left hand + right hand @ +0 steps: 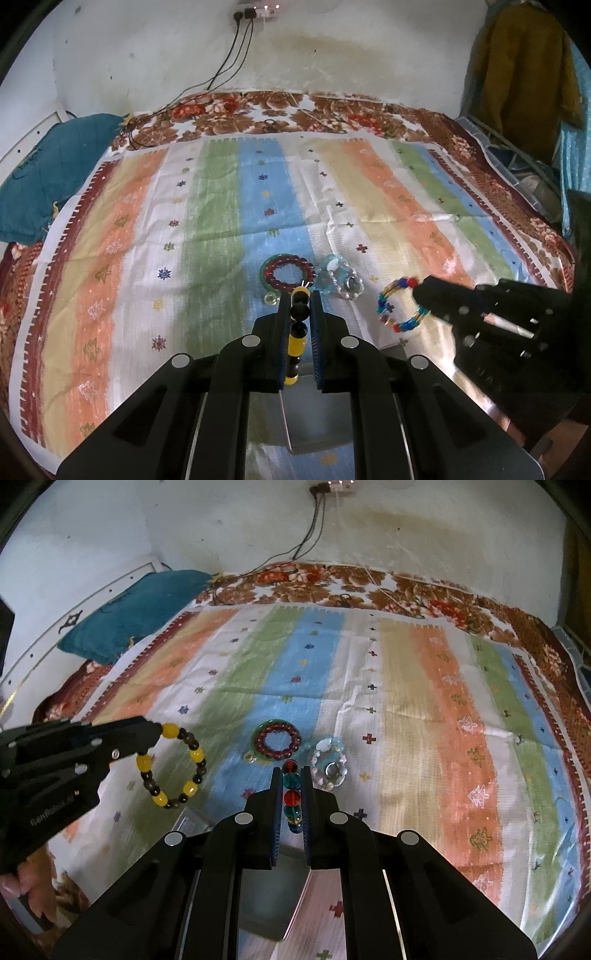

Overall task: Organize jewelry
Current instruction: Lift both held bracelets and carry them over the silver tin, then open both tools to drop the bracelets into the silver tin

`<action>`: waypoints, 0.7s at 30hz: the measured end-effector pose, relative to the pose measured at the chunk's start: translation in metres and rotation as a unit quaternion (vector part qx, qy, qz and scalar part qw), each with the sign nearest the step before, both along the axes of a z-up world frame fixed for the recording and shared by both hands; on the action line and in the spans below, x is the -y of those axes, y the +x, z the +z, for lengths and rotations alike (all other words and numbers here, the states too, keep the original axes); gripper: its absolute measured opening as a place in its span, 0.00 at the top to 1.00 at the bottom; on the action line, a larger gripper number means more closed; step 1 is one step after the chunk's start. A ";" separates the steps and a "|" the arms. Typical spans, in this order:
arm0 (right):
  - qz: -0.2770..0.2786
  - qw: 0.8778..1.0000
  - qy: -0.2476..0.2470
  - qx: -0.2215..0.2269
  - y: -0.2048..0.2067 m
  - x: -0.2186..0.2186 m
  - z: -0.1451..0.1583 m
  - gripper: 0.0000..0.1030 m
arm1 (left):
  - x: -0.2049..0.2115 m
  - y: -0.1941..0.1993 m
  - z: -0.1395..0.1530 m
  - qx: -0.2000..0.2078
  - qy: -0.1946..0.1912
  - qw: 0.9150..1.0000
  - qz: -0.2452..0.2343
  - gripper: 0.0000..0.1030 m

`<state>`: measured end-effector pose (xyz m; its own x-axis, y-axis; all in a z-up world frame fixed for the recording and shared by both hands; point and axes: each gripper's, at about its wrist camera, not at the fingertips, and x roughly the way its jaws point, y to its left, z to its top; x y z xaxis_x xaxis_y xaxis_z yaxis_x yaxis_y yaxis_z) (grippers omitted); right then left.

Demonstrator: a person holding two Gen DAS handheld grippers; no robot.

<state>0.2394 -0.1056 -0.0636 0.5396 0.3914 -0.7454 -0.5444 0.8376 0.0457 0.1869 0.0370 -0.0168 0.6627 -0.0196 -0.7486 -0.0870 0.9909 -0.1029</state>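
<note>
Left wrist view showed a striped cloth (207, 229) over the bed (369, 110); my left claw (300, 295) clamped the yellow-and-black bracelet (297, 332), my right claw (291, 771) the multicoloured bracelet (292, 797)

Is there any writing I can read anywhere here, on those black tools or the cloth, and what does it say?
"GenRobot.AI", as best I can read it: pale lettering, slightly blurred, on the side of the left gripper, right wrist view.
Faint marks on the right gripper: too dark to read.
Striped cloth: only small patterns, no words.

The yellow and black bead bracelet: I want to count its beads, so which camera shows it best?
The right wrist view: the yellow and black bead bracelet hangs as an open loop from the left gripper. The left wrist view sees it edge-on, a short stack of beads between the jaws.
</note>
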 end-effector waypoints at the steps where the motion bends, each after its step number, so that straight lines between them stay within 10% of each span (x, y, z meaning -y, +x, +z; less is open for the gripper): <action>1: 0.002 1.000 -0.001 0.000 -0.003 0.000 -0.001 0.90 | 0.002 -0.004 0.001 0.003 0.000 1.000 -0.001 0.91; 21: 0.030 0.999 0.014 -0.006 -0.050 0.005 -0.003 0.90 | 0.023 -0.042 -0.011 -0.006 0.004 1.000 -0.015 0.90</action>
